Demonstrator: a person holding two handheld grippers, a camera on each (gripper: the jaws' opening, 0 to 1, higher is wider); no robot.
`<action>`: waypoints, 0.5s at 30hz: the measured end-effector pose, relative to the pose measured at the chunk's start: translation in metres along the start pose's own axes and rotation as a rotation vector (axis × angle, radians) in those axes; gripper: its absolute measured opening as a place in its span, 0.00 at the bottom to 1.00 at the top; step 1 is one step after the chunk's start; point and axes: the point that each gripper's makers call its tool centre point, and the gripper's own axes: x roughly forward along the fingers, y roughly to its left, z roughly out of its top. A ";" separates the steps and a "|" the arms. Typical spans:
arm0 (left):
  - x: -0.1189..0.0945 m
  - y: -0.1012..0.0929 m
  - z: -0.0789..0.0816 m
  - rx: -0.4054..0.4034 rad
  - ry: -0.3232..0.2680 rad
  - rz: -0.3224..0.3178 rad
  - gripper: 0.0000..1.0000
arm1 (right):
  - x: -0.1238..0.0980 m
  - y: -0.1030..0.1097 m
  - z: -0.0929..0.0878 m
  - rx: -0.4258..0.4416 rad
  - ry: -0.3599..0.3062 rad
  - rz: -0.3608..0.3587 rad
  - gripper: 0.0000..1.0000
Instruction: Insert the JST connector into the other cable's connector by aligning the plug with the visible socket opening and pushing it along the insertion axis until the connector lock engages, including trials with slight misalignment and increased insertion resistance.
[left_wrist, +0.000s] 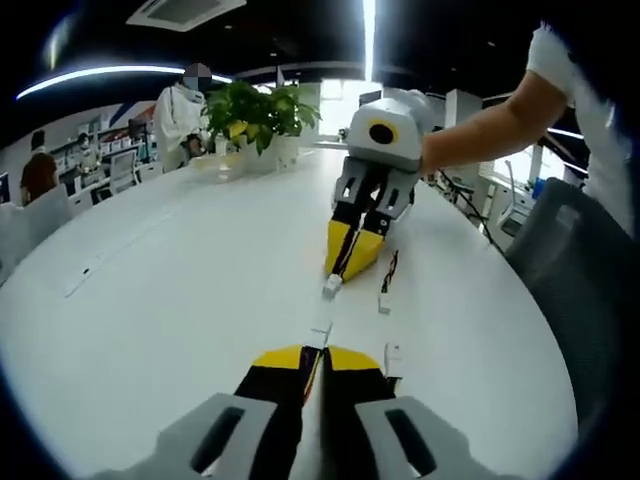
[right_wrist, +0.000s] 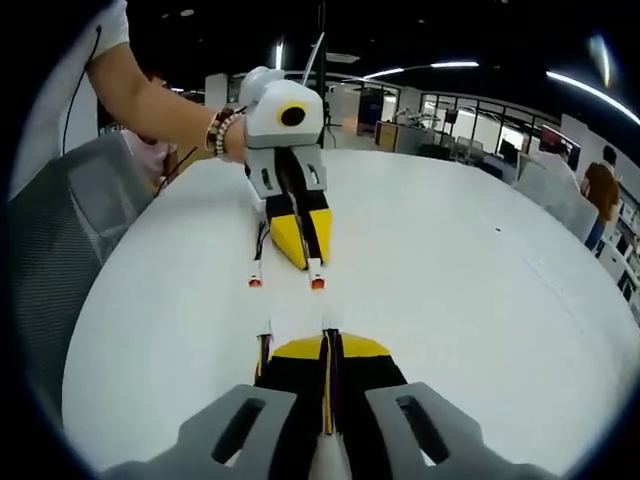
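Both hand-held grippers face each other over a big white worktop (left_wrist: 150, 300), tips near but not touching.

In the left gripper view, the left hand-held gripper (left_wrist: 322, 352) has its yellow-tipped jaws pressed together on a cable, with a small white JST connector (left_wrist: 320, 333) sticking out just past the tips. A second white connector (left_wrist: 393, 357) on the same cable lies beside the right jaw. Across the gap, the right hand-held gripper (left_wrist: 345, 270) is also pinched shut on its own cable, its white connector (left_wrist: 331, 287) poking out toward the left one (close, but apart, so not mated). Another loose connector end (left_wrist: 384, 300) hangs beside it on the worktop.

From the right gripper view, the right hand-held gripper (right_wrist: 327, 345) is closed on thin wires running between the jaws. The left hand-held gripper (right_wrist: 305, 262) opposite shows a connector with a reddish face (right_wrist: 317, 283) at its tip, and another (right_wrist: 255, 281) lying just beside it.

Potted plants (left_wrist: 255, 115) sit at the far end, and a mesh chair (left_wrist: 575, 260) is next to the worktop.
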 end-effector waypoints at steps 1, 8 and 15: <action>-0.001 0.000 0.001 0.005 0.006 0.000 0.01 | -0.001 0.001 0.001 -0.010 0.008 0.010 0.00; -0.009 -0.006 0.010 0.041 0.008 -0.024 0.01 | -0.005 0.008 0.016 -0.037 0.015 0.062 0.00; -0.016 -0.014 0.021 0.070 -0.006 -0.049 0.01 | -0.011 0.013 0.031 -0.049 0.007 0.112 0.00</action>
